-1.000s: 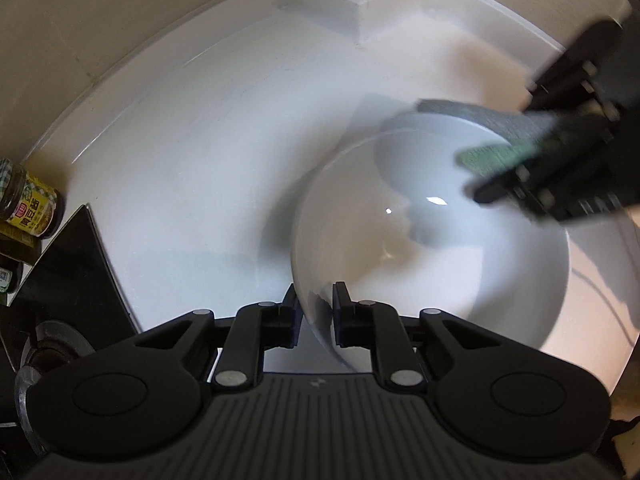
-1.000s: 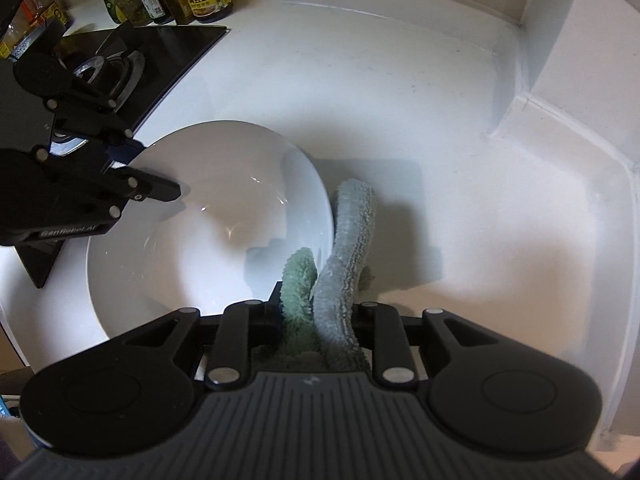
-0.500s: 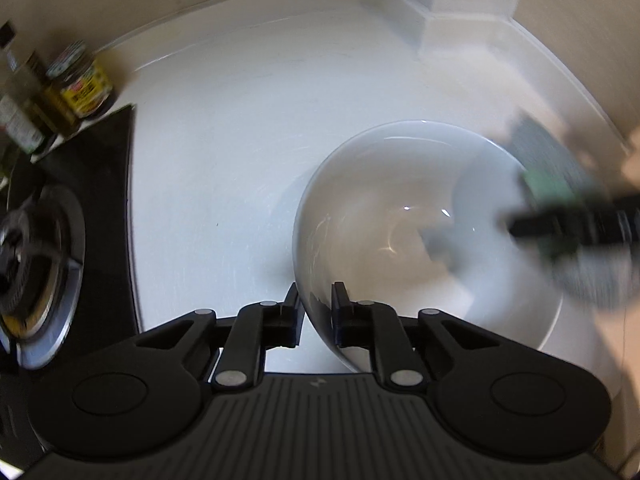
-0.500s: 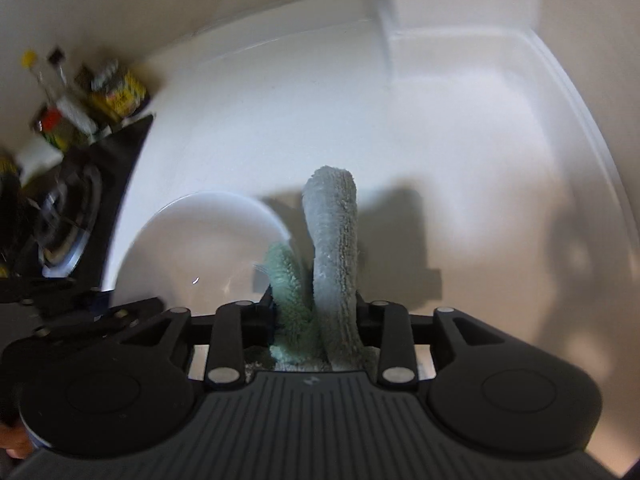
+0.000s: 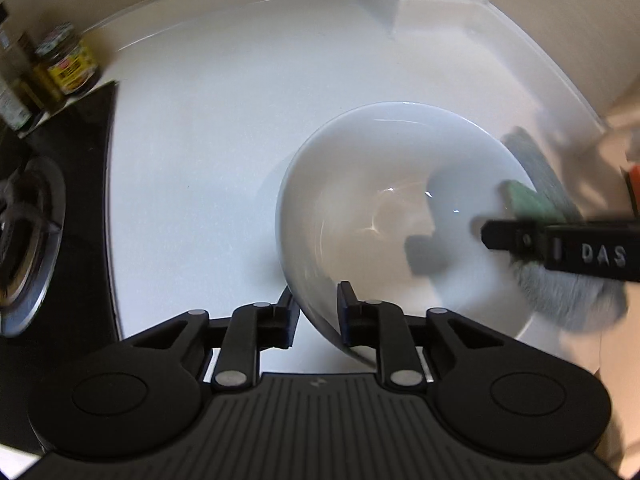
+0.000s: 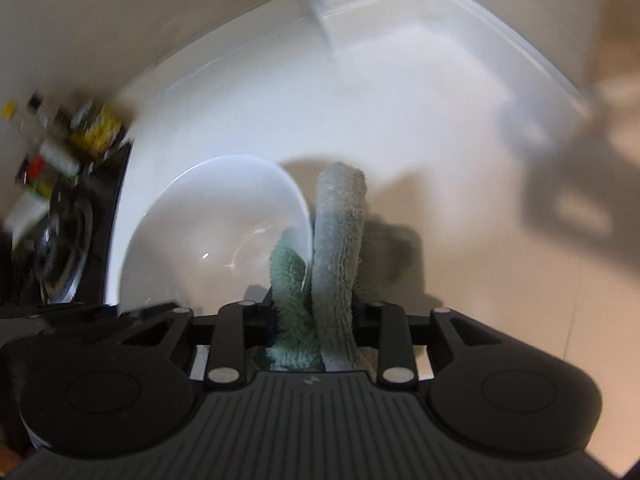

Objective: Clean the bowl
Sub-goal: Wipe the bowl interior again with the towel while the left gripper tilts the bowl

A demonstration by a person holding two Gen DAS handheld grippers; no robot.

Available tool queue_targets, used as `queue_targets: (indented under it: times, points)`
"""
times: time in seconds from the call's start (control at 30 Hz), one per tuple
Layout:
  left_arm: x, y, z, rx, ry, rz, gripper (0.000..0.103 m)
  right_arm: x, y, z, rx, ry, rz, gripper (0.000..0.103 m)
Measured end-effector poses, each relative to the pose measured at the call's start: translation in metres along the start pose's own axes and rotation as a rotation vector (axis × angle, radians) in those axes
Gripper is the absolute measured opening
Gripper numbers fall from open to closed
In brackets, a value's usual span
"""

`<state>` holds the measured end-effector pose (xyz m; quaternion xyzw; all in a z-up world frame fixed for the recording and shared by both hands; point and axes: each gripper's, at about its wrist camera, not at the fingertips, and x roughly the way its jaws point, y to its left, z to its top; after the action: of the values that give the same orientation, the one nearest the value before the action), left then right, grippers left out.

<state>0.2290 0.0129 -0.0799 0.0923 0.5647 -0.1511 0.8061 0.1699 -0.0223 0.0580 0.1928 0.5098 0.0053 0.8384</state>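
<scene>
A white bowl [image 5: 384, 200] rests tilted on the white counter. My left gripper [image 5: 318, 308] is shut on the bowl's near rim. My right gripper [image 6: 314, 320] is shut on a folded cloth [image 6: 338, 248], green on one side and grey on the other. The cloth straddles the bowl's right rim [image 6: 306, 216], green flap inside, grey flap outside. In the left wrist view the right gripper [image 5: 520, 236] reaches in from the right with the cloth [image 5: 532, 200] over the rim.
A black gas stove [image 5: 36, 216] lies to the left, with jars and bottles [image 5: 68, 64] behind it by the wall. The white counter [image 5: 208, 128] ends at a raised back edge and a corner pillar [image 5: 432, 8].
Both views have swung right and blurred. The cloth has slid along the bowl's rim toward the near right side. The left gripper keeps its hold on the rim.
</scene>
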Motion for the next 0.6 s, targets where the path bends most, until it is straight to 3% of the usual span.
queue_targets:
  times: [0.17, 0.27, 0.33, 0.47, 0.6]
  points:
    - [0.011, 0.003, 0.022, 0.102, 0.027, -0.002, 0.017, 0.014, 0.009, 0.028, -0.193, 0.07, -0.003, 0.022]
    - [0.012, -0.005, 0.018, 0.076, 0.014, 0.017, 0.017, 0.018, 0.011, 0.038, -0.22, 0.086, -0.016, 0.022]
    - [0.011, -0.01, 0.01, 0.019, -0.014, 0.045, 0.016, 0.019, 0.009, 0.04, -0.18, 0.071, -0.023, 0.022]
    - [0.012, -0.017, -0.005, -0.189, -0.045, 0.075, 0.014, 0.015, 0.003, 0.024, 0.027, -0.031, -0.056, 0.022]
    - [0.01, -0.018, -0.013, -0.292, -0.049, 0.09, 0.013, 0.009, 0.004, 0.005, 0.193, -0.103, -0.112, 0.022]
